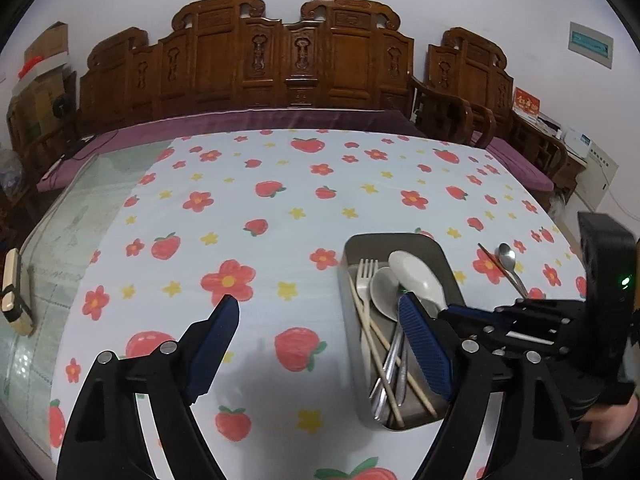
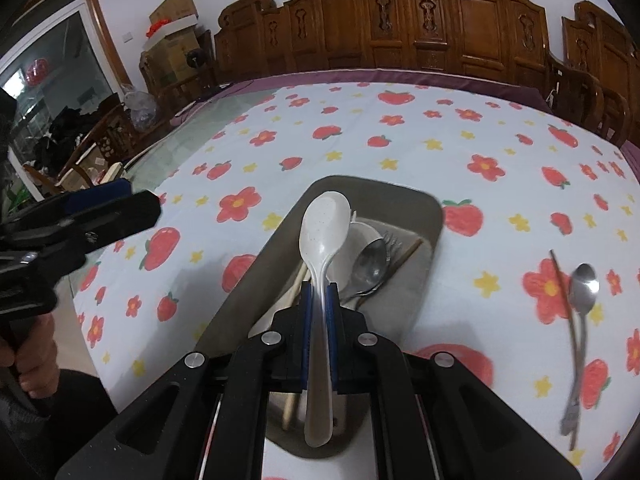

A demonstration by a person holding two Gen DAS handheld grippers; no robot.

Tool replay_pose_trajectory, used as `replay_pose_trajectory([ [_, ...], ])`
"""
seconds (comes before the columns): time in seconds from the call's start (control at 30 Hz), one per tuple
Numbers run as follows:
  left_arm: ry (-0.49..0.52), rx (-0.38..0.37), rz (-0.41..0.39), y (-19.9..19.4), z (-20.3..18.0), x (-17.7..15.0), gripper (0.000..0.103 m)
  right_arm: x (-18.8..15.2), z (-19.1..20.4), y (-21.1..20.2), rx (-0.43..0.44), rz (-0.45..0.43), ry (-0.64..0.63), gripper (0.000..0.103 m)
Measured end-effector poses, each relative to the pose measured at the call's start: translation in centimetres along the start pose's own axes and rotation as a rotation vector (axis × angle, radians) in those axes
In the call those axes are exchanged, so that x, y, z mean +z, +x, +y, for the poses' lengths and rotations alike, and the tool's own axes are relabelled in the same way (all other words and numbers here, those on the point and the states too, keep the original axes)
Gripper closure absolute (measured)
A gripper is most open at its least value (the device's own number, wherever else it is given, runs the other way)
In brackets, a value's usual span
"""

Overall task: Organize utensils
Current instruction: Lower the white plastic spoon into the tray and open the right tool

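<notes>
A grey metal tray (image 1: 400, 242) (image 2: 256, 272) lies on the flowered tablecloth and holds a fork (image 1: 366, 276), a metal spoon (image 2: 370, 266), a pale spoon (image 1: 382, 292) and wooden chopsticks (image 1: 376, 344). My right gripper (image 2: 319, 294) is shut on the handle of a white plastic spoon (image 2: 322, 224) (image 1: 416, 274) and holds it over the tray. My left gripper (image 1: 320, 312) is open and empty, just left of the tray. A metal spoon (image 2: 584, 286) (image 1: 508, 258) and a dark chopstick (image 2: 560, 284) lie on the cloth right of the tray.
The tablecloth (image 1: 280, 184) covers a glass-topped table (image 1: 80, 208). Carved wooden benches (image 1: 288, 60) with purple cushions stand behind it. A small wooden object (image 1: 14, 292) lies at the table's left edge. Cardboard boxes (image 2: 172, 28) stand at the far left.
</notes>
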State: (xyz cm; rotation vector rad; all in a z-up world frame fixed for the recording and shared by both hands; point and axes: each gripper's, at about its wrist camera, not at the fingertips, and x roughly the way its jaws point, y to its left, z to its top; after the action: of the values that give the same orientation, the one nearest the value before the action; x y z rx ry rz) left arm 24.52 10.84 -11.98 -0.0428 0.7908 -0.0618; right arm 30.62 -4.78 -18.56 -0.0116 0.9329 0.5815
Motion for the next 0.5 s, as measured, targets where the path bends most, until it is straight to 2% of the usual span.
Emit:
replay_pose_trajectory([
  [0.33,-0.016,0.01,0.004,0.2,1.2,0.0,0.024,-0.1,1.0,4.0,-0.004,0.039,0.079,0.094],
  [0.5,-0.023,0.013,0.021,0.9,1.3,-0.3,0.024,-0.4,1.7,3.8,0.016,0.016,0.039,0.092],
])
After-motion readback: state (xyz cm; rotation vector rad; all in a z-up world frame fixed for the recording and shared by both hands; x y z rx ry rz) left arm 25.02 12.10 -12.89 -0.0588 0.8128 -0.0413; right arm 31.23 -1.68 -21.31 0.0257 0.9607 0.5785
